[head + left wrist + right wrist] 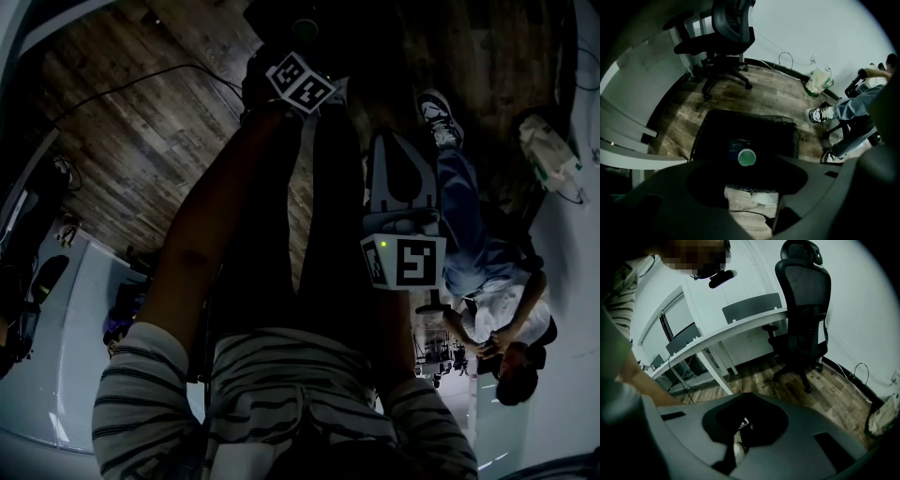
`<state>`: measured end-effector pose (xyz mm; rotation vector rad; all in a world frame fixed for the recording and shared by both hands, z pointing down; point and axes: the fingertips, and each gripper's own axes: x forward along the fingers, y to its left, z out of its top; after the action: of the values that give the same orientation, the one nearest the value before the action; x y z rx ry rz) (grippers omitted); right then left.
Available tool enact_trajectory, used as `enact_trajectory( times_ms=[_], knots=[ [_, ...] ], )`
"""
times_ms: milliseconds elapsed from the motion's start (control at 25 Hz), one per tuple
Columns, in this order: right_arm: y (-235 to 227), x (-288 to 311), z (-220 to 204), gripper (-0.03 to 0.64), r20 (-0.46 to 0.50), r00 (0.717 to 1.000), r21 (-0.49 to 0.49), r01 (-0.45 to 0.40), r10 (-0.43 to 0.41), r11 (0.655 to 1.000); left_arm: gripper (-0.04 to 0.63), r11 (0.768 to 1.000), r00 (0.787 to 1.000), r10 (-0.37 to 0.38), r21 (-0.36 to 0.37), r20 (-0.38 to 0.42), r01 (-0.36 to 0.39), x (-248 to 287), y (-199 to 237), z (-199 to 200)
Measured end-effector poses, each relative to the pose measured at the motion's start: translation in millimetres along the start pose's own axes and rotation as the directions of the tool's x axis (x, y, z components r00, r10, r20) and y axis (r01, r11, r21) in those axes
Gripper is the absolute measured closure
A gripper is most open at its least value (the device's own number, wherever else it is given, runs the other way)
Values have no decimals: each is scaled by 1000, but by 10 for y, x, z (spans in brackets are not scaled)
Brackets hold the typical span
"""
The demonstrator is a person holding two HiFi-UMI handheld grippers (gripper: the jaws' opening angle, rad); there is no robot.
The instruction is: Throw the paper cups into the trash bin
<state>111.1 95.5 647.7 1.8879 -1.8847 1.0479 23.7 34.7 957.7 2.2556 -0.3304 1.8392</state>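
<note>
A black trash bin (746, 118) lined with a dark bag stands on the wood floor straight below my left gripper (750, 208). Inside the bin lies a paper cup (746, 157) with a green inside, seen from above. It is apart from the jaws, which stand open and hold nothing. In the head view the cup shows as a small green spot (305, 28) beyond the left marker cube (300, 82). My right gripper (398, 141) hangs lower right by my leg, shut and empty. No other cup is in view.
A black office chair (726, 33) stands behind the bin near the wall. A seated person (487, 272) has sneakers (818, 115) close to the bin's right side. A white desk (731, 329) is at the left, and a pale bag (819, 80) and cables lie by the wall.
</note>
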Motion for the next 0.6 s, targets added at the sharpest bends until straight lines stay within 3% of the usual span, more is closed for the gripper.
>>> enact_trajectory(
  times_ms=[600],
  knots=[
    [-51,-53,76,603,20,1000,-5,0,0,1000,342,998,1000,20,-61,14,-19,-145,22,44]
  ],
)
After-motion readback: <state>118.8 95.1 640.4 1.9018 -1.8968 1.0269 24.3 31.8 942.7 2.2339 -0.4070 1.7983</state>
